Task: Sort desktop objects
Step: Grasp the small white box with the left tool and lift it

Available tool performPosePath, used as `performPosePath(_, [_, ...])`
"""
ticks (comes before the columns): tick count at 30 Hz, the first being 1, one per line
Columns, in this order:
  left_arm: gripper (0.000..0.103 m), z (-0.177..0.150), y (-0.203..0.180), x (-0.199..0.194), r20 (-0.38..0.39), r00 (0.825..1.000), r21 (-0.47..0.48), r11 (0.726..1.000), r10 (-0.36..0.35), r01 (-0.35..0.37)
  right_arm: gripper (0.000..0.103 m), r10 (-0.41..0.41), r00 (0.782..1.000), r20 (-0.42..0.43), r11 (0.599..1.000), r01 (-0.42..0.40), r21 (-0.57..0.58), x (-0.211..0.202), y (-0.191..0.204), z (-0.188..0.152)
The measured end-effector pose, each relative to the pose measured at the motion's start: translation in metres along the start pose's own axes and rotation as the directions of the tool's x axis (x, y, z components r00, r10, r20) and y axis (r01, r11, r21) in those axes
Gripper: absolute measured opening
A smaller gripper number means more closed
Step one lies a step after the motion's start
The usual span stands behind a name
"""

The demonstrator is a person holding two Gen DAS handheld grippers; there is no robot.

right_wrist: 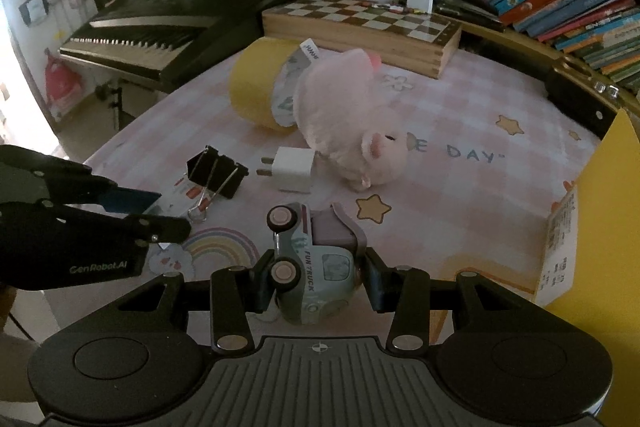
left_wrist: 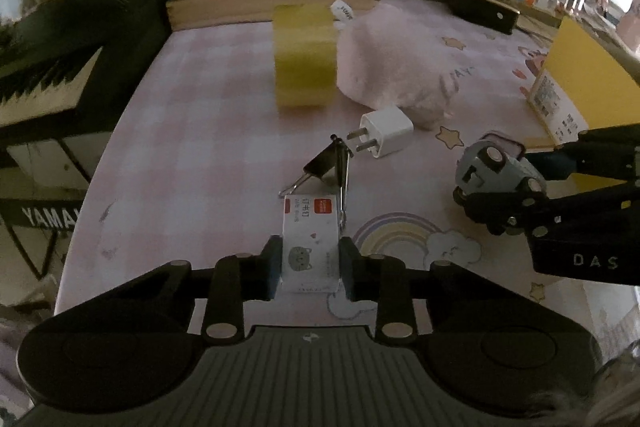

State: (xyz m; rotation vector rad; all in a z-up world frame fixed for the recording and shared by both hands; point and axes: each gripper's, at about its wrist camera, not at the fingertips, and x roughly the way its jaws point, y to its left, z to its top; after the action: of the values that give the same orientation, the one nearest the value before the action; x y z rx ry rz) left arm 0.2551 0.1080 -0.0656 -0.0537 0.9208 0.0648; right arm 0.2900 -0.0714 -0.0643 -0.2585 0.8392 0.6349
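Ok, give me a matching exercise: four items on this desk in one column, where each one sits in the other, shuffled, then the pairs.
Items:
1. small white box
2. toy truck
3. white charger plug
4. roll of yellow tape

Places:
A. lying free on the mat beside the pink plush toy
B. between the right gripper's fingers
C. standing on edge behind the plush toy
D. between the left gripper's fingers

Pairs: 1-D, 2-B, 3-A, 4-C
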Motion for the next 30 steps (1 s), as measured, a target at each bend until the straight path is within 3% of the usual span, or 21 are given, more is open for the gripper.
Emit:
performPosePath(10, [0.027, -0.009, 0.024, -0.048, 0.068, 0.993, -0.143, 0.984, -0.101, 0.110, 0.043, -0.025, 0.999, 0.045, 1.000, 0.025, -0.002, -0.026, 0.014, 0.002])
performPosePath(20, [0.027, -0.007, 0.033, -0.116, 0.220, 0.951, -0.148, 0.956, -0.218, 0.253, 0.043, -0.063, 0.992, 0.106, 0.989, 0.048, 0.141, -0.078, 0.023, -0.002])
performPosePath(30, [0.027, -0.048, 0.031, -0.139, 0.201, 0.935, -0.113, 0.942, -0.291, 0.317, 0.043, -0.103, 0.991, 0.082, 0.981, 0.088, 0.170, -0.103, 0.060, -0.034])
